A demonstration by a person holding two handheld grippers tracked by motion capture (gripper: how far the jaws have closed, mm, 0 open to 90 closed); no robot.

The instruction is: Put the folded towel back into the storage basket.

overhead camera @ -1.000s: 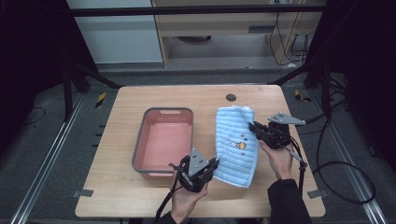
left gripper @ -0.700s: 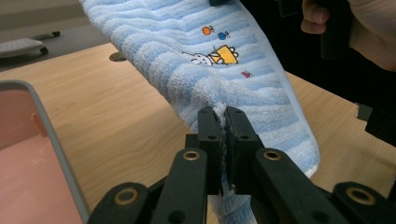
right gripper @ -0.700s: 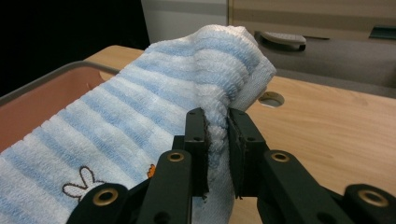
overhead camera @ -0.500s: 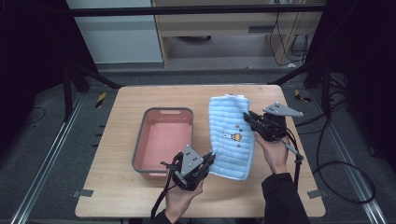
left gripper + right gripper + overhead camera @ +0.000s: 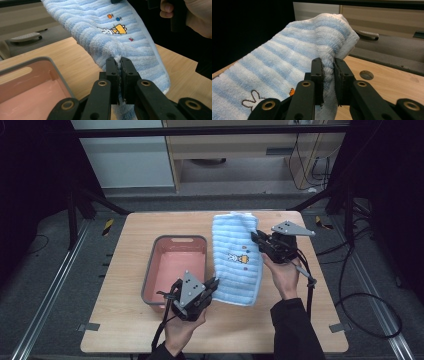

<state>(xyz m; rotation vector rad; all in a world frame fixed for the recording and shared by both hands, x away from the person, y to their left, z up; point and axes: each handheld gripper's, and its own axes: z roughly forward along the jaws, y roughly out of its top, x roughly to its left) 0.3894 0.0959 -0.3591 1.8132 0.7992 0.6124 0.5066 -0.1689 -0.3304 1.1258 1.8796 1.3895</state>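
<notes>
A blue-and-white striped towel with a small embroidered rabbit motif is held above the wooden table, stretched between 2 grippers. The left gripper, at the near side, has its jaws clamped on the towel's near corner; the left gripper view shows the cloth pinched between the 2 black jaws. The right gripper, farther and to the right, has its jaws clamped on a bunched fold at the towel's right edge near the far end, as seen in the right gripper view. The towel's far end stands raised, and its near right corner hangs toward the table. A pink basin with a grey rim sits on the table just left of the towel. A round dark hole lies in the tabletop beyond the right gripper.
</notes>
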